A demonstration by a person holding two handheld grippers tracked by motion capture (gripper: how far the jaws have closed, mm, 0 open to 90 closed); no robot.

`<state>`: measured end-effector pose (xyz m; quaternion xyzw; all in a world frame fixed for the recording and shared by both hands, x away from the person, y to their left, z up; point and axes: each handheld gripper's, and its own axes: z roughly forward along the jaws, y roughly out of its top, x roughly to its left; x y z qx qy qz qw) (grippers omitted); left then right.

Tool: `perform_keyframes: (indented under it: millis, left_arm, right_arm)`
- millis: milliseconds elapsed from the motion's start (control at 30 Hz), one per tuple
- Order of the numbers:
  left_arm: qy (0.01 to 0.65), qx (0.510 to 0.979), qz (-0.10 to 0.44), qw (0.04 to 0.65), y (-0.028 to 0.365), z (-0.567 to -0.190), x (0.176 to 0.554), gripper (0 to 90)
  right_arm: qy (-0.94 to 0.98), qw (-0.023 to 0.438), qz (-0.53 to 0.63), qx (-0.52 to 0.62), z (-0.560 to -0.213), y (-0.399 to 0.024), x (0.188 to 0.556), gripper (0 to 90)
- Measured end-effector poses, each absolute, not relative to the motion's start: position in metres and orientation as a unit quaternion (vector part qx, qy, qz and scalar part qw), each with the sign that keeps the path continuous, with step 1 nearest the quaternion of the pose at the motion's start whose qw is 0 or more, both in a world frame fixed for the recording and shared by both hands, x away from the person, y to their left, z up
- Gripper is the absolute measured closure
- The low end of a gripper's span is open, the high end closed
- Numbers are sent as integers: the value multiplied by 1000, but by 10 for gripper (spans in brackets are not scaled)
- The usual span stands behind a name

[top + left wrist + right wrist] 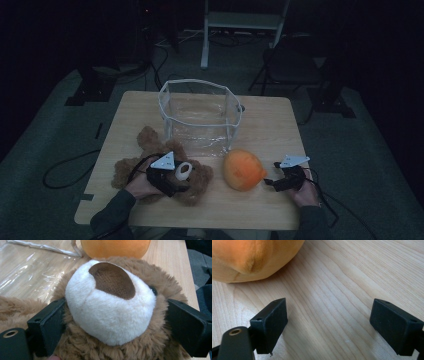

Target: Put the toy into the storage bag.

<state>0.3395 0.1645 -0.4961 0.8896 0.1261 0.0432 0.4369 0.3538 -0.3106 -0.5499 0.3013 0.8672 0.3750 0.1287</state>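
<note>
A brown teddy bear (pixel 197 182) lies on the wooden table (pixel 270 120) at the front left, its white muzzle (pixel 110 312) turned up. My left gripper (pixel 179 183) reaches over it. In the left gripper view my left gripper (pixel 115 322) stands wide, one black jaw on each side of the bear's head, against the fur without squeezing it. An orange round plush (pixel 242 170) sits to the right of the bear. My right gripper (pixel 272 182) rests just right of it, and in the right gripper view my right gripper (pixel 329 322) is open over bare wood, the orange plush (pixel 249 257) beyond its left jaw.
A clear plastic box-shaped bag (pixel 195 82) stands open at the back middle of the table, just behind the bear; its wall (pixel 30 267) lies close to the bear's head. Around the table are a dark floor, cables and a chair (pixel 290 65).
</note>
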Motion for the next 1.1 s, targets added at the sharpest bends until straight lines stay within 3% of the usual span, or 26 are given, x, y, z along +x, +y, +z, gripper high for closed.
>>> perform_keyframes:
  millis: [333,700,1100]
  left_arm:
    - [133,893,43,429,157,-501,340,79]
    - [168,875,64,450,165,-498,339,383]
    - [191,836,59,512,194,-484,334,415]
  right_arm:
    - [867,129,375,301,-550,-311,354,139]
    - [867,129,375,301,-550,-310,354,139]
    - [867,129,375,301,-550,-310,355,139]
